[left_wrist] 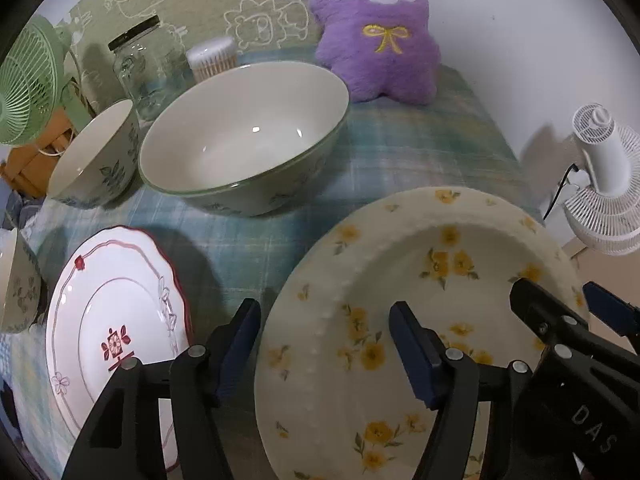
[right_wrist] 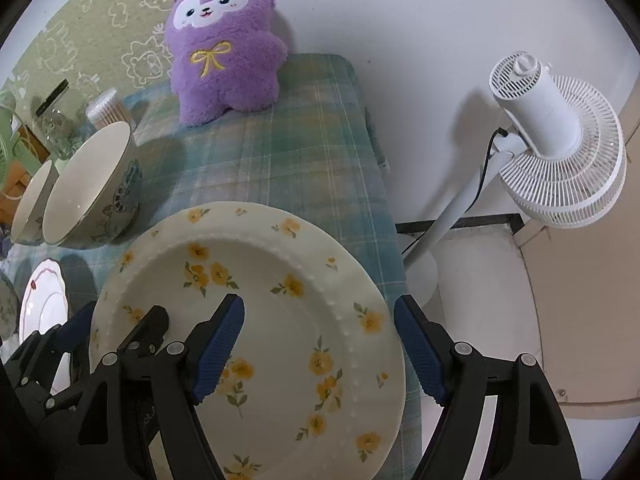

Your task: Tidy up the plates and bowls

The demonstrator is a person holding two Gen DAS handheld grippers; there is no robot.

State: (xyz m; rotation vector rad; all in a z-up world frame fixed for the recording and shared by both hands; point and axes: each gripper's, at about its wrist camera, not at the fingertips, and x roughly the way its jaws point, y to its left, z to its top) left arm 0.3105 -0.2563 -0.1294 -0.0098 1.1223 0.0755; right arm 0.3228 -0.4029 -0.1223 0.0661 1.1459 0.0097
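Your left gripper [left_wrist: 326, 344] and right gripper [right_wrist: 320, 344] both stand spread, straddling opposite rims of the yellow plate [right_wrist: 260, 300] on the cloth [right_wrist: 300, 152]; nothing is pinched; next, I judge, close on a rim, then carry it to the red plate [left_wrist: 116, 332].

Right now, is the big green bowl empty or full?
Empty: the big green bowl shows only its bare, glossy cream inside.

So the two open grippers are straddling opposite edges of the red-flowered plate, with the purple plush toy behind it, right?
Not quite: the plate they straddle has yellow flowers, as the right wrist view shows. The left gripper and right gripper are open, and the purple plush toy sits behind.
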